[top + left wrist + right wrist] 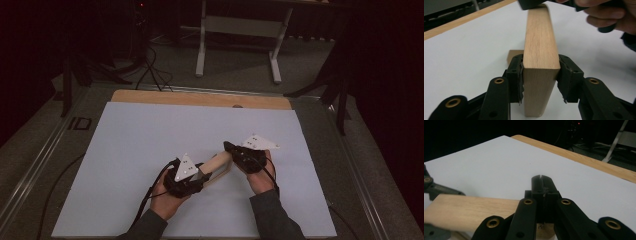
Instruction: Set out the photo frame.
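left hand-held gripper (540,75) clamped on the wooden block (539,45), right hand-held gripper (543,188) pinched fully together at the block's far end, white counter (150,145) underneath

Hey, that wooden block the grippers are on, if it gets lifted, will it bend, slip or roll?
The block looks like solid wood with straight grain, so it probably stays stiff. The left gripper clamps its flat sides with both pads, so slipping seems unlikely. Flat faces and only rounded corners suggest it would not roll on the table.
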Motion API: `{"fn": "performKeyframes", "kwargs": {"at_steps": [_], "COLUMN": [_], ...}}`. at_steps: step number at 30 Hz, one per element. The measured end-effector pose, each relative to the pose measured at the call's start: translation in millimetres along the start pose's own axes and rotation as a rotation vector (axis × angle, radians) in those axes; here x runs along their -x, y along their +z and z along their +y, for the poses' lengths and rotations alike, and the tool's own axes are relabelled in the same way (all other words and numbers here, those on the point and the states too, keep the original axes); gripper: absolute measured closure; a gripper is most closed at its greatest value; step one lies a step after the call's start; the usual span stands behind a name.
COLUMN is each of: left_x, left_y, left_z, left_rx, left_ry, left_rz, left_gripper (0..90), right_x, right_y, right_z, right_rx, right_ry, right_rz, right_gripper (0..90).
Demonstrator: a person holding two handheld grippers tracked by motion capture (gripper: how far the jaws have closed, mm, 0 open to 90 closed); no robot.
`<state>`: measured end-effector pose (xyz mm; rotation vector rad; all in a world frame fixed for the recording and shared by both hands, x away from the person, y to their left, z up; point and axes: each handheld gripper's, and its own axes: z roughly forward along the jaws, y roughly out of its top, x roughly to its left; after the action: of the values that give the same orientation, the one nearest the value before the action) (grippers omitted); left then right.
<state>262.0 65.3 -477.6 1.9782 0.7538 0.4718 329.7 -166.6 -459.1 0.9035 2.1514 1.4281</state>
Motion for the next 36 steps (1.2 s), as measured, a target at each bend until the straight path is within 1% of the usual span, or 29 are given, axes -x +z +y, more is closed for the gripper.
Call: {"fn": "performKeyframes", "kwargs": {"at_steps": [2, 5, 7, 13, 17, 21, 25, 28, 31, 35, 36], "left_x": [-2.7, -7.3, -9.1, -12.3, -14.1, -15.8, -15.5, -15.5, -16.2, -16.6, -16.6], "left_y": [0.4, 1.6, 1.9, 2.2, 2.1, 2.7, 2.8, 3.0, 3.2, 3.0, 2.9], "left_z": [-0.7, -3.0, -3.6, -4.0, -4.0, -4.2, -4.4, -5.2, -5.7, -5.6, -5.5], "left_rx": [-0.011, -0.023, -0.024, -0.027, -0.030, -0.028, -0.027, -0.025, -0.022, -0.023, -0.024], "left_ry": [-0.003, -0.023, -0.036, -0.045, -0.047, -0.067, -0.071, -0.071, -0.080, -0.080, -0.080], "left_rz": [0.013, 0.039, 0.046, 0.064, 0.083, 0.096, 0.099, 0.095, 0.091, 0.090, 0.090], "left_gripper": [56.8, 56.5, 56.5, 56.1, 56.0, 56.2, 57.6, 58.0, 58.1, 58.4, 58.5], "right_x": [0.8, 1.4, 1.1, 0.1, -0.5, -1.2, -2.1, -2.9, -2.6, -2.8, -3.1], "right_y": [-0.6, -1.8, -2.5, -3.8, -5.3, -6.2, -6.9, -7.1, -8.1, -11.5, -12.5], "right_z": [0.0, 0.0, 0.1, 0.6, 1.3, 1.6, 2.4, 3.3, 3.5, 5.4, 6.1], "right_rx": [-0.003, -0.008, -0.012, -0.021, -0.033, -0.039, -0.046, -0.051, -0.048, -0.049, -0.048], "right_ry": [0.003, 0.003, 0.002, -0.005, -0.013, -0.015, -0.023, -0.039, -0.043, -0.067, -0.074], "right_rz": [-0.001, -0.007, -0.010, -0.021, -0.024, -0.026, -0.026, -0.030, -0.020, 0.000, 0.008], "right_gripper": [89.9, 89.9, 89.9, 89.9, 89.9, 89.9, 89.9, 89.6, 85.1, 78.0, 74.4]}}
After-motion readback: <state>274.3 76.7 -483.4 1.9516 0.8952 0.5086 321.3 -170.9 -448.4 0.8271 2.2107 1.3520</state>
